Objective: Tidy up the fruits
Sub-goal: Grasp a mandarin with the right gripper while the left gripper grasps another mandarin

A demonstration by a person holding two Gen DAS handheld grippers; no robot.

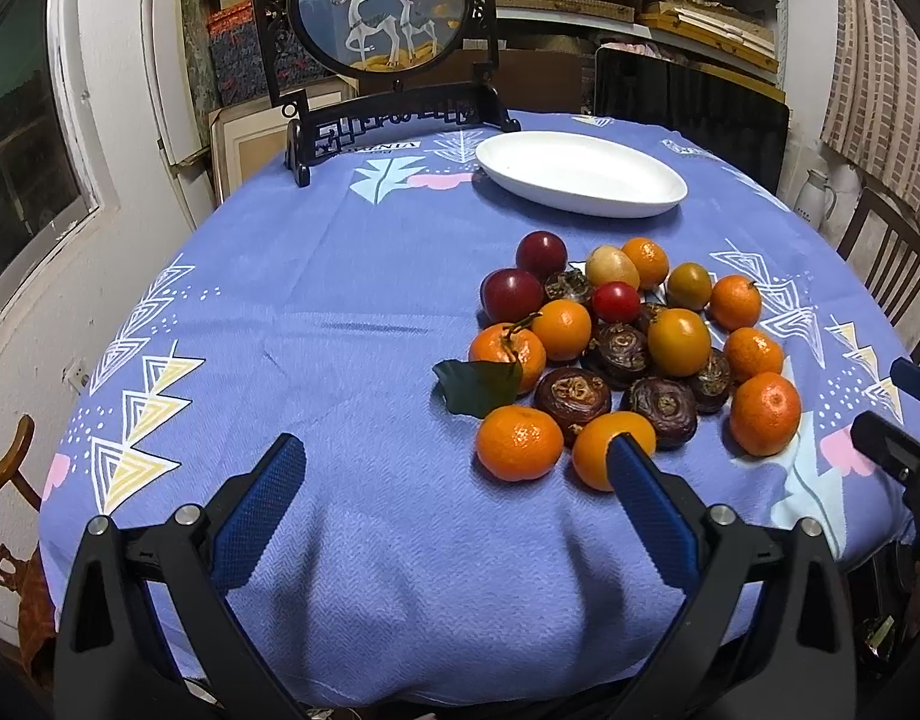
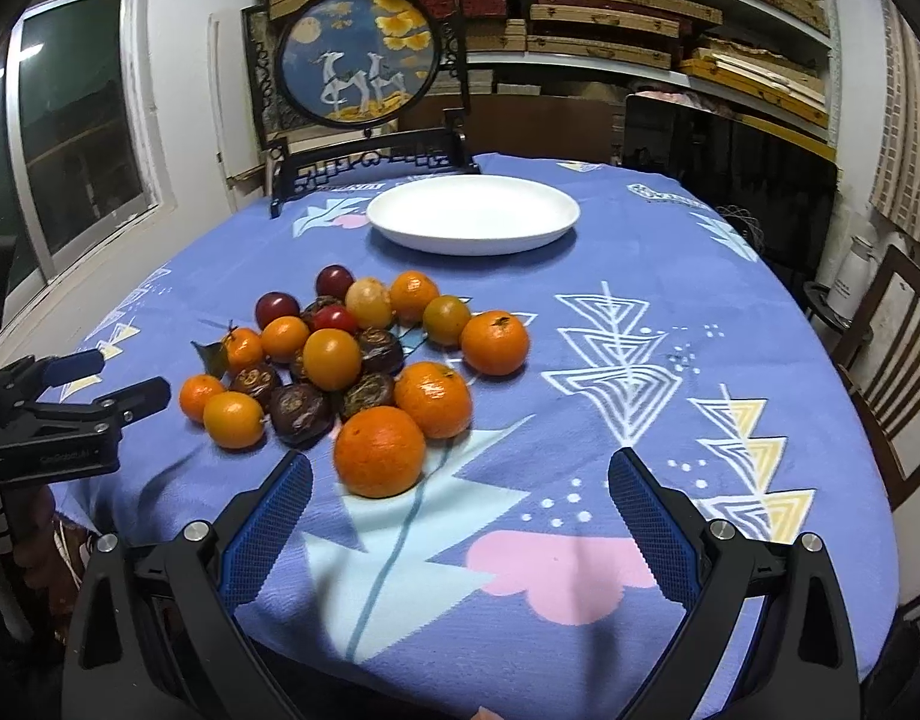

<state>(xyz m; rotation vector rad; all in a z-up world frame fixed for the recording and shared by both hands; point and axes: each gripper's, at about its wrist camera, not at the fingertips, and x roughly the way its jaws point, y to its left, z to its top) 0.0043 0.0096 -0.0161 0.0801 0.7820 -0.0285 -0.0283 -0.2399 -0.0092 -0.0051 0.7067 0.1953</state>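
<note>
Fruit sits in one big pile [image 1: 628, 348] on the blue tablecloth [image 1: 352, 324], and none of it is on the plate yet.

Nearest is the left gripper [image 1: 457, 462]. Its two blue tongs are wide apart and hold nothing. An orange [image 1: 604, 450] peeks out just behind the tong at 3 o'clock.

The right gripper [image 2: 460, 480] is wide apart too, and holds nothing. A big orange [image 2: 379, 451] sits just ahead of it, toward 11 o'clock.

Past that are more oranges, dark brown lumpy fruits [image 1: 573, 397], red round ones [image 1: 512, 295] and a green leaf [image 1: 477, 387]. They touch each other in a heap.

Farther off, at 12 o'clock, is the white plate [image 2: 556, 222]. It has nothing on it.

Behind it stands a round picture of deer [image 2: 357, 69].

So I think the job has only just begun. All the fruit is left to sort.
</note>
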